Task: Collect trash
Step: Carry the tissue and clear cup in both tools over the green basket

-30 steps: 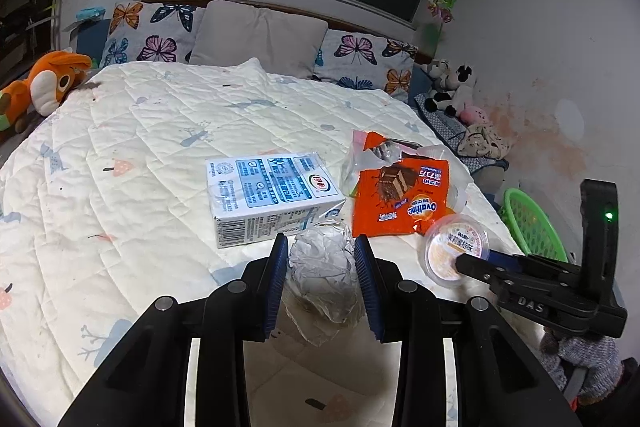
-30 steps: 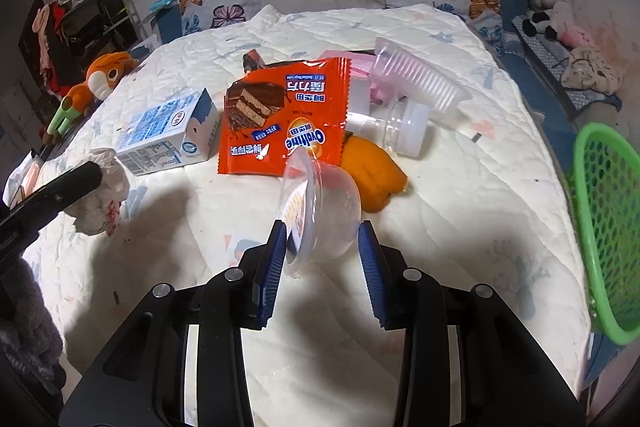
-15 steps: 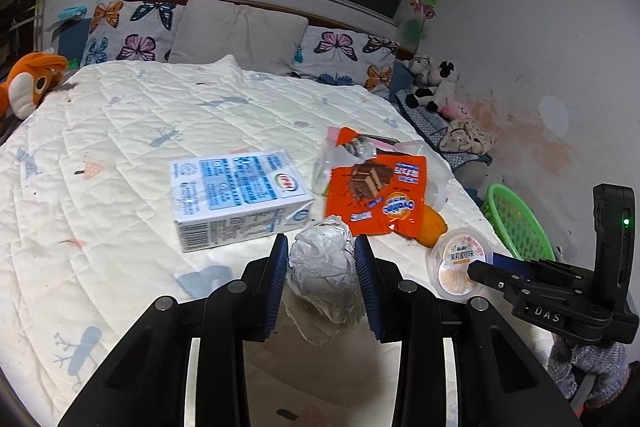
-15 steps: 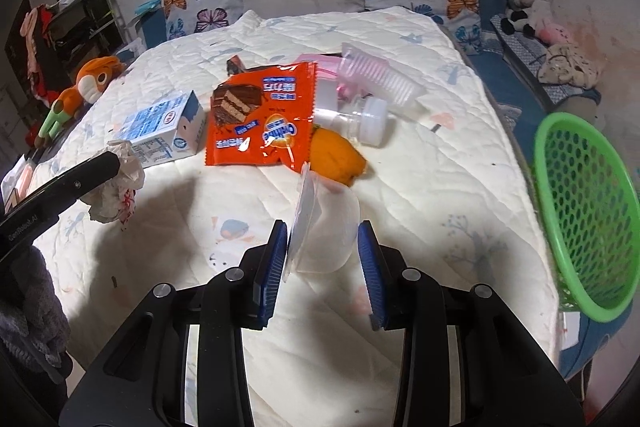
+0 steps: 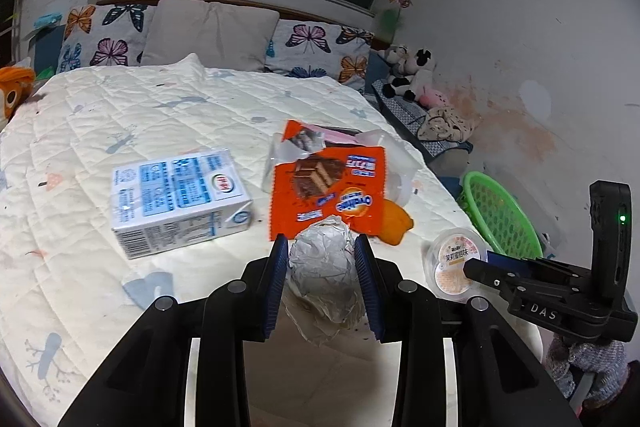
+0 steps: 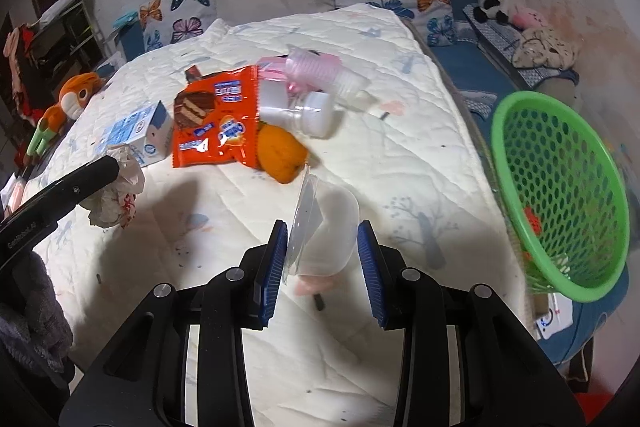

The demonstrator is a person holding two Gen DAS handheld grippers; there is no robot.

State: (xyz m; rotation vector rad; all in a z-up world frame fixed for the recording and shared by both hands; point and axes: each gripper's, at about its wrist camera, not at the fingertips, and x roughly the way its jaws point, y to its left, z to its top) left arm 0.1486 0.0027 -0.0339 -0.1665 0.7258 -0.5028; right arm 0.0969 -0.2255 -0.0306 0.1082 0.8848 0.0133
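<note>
At twelve o'clock I see a plain beige pillow (image 5: pixel 210 35) against the headboard, butterfly cushions (image 5: pixel 318 47) beside it. An orange plush toy (image 6: pixel 66 103) lies at nine o'clock off the quilted bed (image 5: pixel 132 115). Cow plush toys (image 5: pixel 408 73) sit at two o'clock by the stained wall (image 5: pixel 516 67).

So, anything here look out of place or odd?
Trash sits on the bed quilt: a milk carton, an orange snack wrapper, an orange peel and toppled plastic cups. Nothing looks spilled.
</note>
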